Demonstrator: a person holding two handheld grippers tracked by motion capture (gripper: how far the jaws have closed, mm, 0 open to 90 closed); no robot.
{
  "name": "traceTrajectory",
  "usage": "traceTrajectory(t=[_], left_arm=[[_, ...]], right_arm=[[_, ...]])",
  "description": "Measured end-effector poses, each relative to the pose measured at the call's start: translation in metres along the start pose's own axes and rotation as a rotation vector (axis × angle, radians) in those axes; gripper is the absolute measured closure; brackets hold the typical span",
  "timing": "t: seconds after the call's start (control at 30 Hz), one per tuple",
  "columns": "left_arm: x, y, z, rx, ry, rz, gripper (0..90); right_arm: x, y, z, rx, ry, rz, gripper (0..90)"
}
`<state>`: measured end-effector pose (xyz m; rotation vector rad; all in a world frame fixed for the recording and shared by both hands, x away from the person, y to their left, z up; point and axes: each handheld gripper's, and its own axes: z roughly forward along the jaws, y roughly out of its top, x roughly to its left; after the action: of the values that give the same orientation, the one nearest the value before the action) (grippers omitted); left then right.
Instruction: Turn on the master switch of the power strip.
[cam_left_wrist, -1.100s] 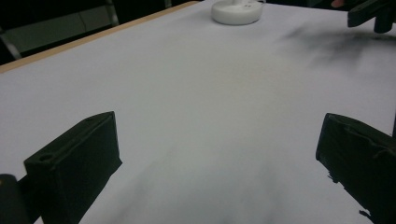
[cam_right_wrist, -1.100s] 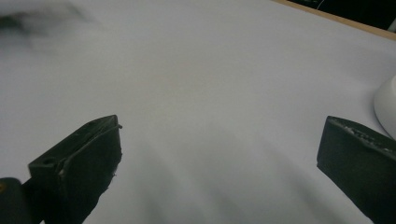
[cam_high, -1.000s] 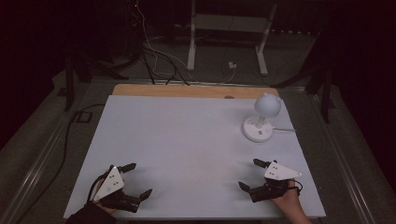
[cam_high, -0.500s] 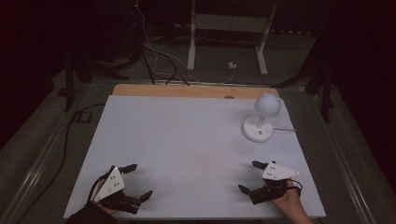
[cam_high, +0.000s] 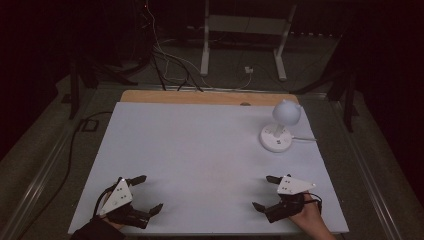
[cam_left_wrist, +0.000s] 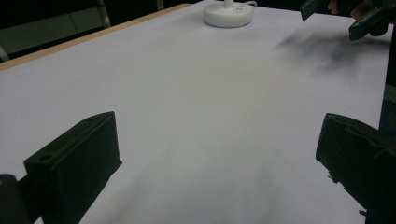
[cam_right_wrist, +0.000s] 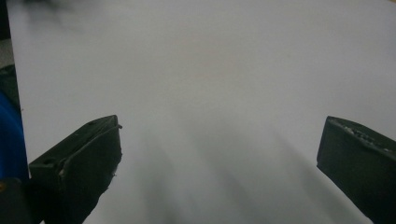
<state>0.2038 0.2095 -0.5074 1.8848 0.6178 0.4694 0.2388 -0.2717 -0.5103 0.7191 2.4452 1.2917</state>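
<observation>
My left gripper (cam_high: 150, 192) rests open at the near left corner of the white table top (cam_high: 200, 150), with nothing between its jaws. My right gripper (cam_high: 263, 191) sits open at the near right, a hand behind it, also holding nothing. In the left gripper view the left gripper (cam_left_wrist: 218, 123) has its two black jaws spread wide over bare white surface. The right gripper (cam_left_wrist: 359, 14) shows far off at the top right of that view. In the right gripper view the right gripper (cam_right_wrist: 222, 126) has its jaws just as wide apart over the bare sheet.
A white desk lamp with a round base (cam_high: 275, 138) and globe head (cam_high: 286, 112) stands at the back right, its cable trailing right; its base (cam_left_wrist: 229, 14) shows ahead of the left gripper. A wooden strip (cam_high: 200, 96) borders the far edge. A blue shape (cam_right_wrist: 9, 140) sits at the left edge.
The right gripper has drifted very slightly left and toward the near edge. The left gripper has stayed where it was. Both remain open.
</observation>
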Motion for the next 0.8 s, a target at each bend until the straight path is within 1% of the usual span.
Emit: traceTrajectory(t=[0.1, 0.13, 0.2, 0.3, 0.33, 0.37, 0.4, 0.43, 0.47, 0.63, 0.67, 0.8], left_arm=[[0.0, 0.001, 0.0, -0.006, 0.006, 0.002, 0.1], [0.0, 0.001, 0.0, -0.007, 0.006, 0.002, 0.1], [0.0, 0.0, 0.0, -0.002, 0.006, 0.005, 0.1], [0.0, 0.001, 0.0, -0.007, 0.005, 0.0, 0.1], [0.0, 0.001, 0.0, -0.005, 0.005, 0.002, 0.1], [0.0, 0.001, 0.0, -0.001, 0.005, 0.004, 0.1], [0.0, 0.001, 0.0, 0.001, 0.005, 0.005, 0.1], [0.0, 0.001, 0.001, 0.0, 0.004, 0.002, 0.1], [0.0, 0.001, 0.001, 0.0, 0.004, 0.002, 0.1], [0.0, 0.001, 0.001, -0.001, 0.003, 0.002, 0.1], [0.0, 0.001, 0.001, -0.001, 0.003, 0.001, 0.1], [0.0, 0.001, 0.001, 0.0, 0.004, 0.003, 0.1]], right_arm=[[0.0, 0.0, 0.0, 0.008, 0.003, 0.0, 0.1], [0.0, 0.001, 0.0, 0.006, 0.01, 0.012, 0.1], [0.0, 0.001, 0.0, 0.004, 0.014, 0.016, 0.1], [0.001, 0.005, -0.001, -0.004, 0.038, 0.025, 0.1], [0.001, 0.005, -0.001, -0.004, 0.038, 0.025, 0.1], [0.002, 0.007, -0.002, -0.006, 0.051, 0.028, 0.2], [0.002, 0.007, -0.002, -0.006, 0.051, 0.028, 0.2], [0.003, 0.009, -0.003, -0.013, 0.065, 0.033, 0.2], [0.003, 0.01, -0.003, -0.018, 0.069, 0.034, 0.2], [0.003, 0.015, -0.004, -0.025, 0.076, 0.032, 0.2], [0.003, 0.017, -0.005, -0.028, 0.079, 0.039, 0.3], [0.002, 0.021, -0.006, -0.036, 0.075, 0.038, 0.7]])
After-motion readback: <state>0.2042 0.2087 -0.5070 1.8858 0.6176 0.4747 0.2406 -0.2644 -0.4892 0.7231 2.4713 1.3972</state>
